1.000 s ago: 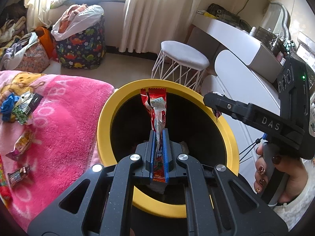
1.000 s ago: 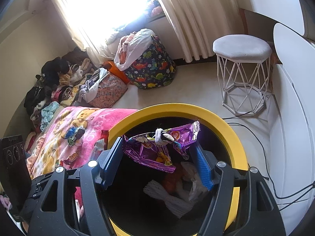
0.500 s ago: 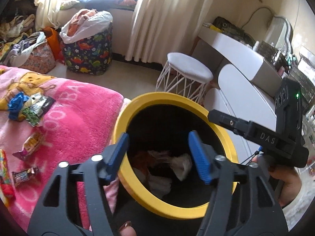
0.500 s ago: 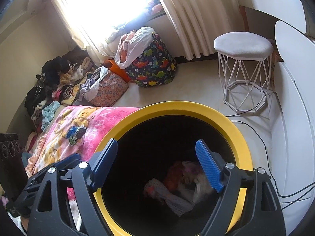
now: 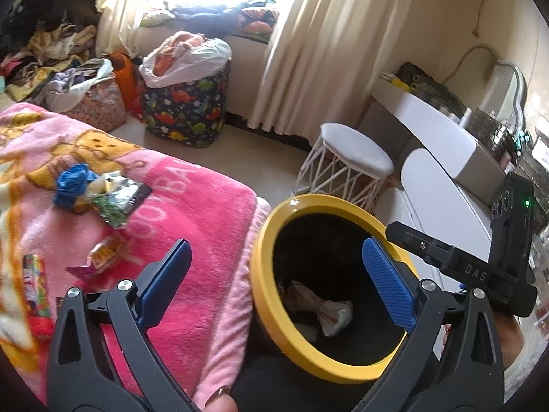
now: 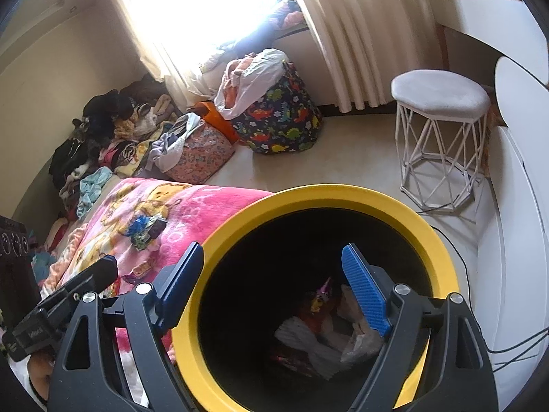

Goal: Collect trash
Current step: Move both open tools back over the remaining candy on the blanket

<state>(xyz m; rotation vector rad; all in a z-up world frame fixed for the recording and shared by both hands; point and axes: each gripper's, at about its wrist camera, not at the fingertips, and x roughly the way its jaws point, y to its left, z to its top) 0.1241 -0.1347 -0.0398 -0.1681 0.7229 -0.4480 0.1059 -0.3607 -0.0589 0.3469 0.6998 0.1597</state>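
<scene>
Your left gripper has its fingers spread wide and holds nothing; it hangs over the edge between the pink blanket and the yellow-rimmed bin. Your right gripper is also wide apart and empty, above the bin. Wrappers lie on the blanket; crumpled trash lies inside the bin.

White letters "DAS" are showing on the black body of the right gripper. Pale letters, partly "BA", are running across the pink blanket; other print is blurring out.
</scene>
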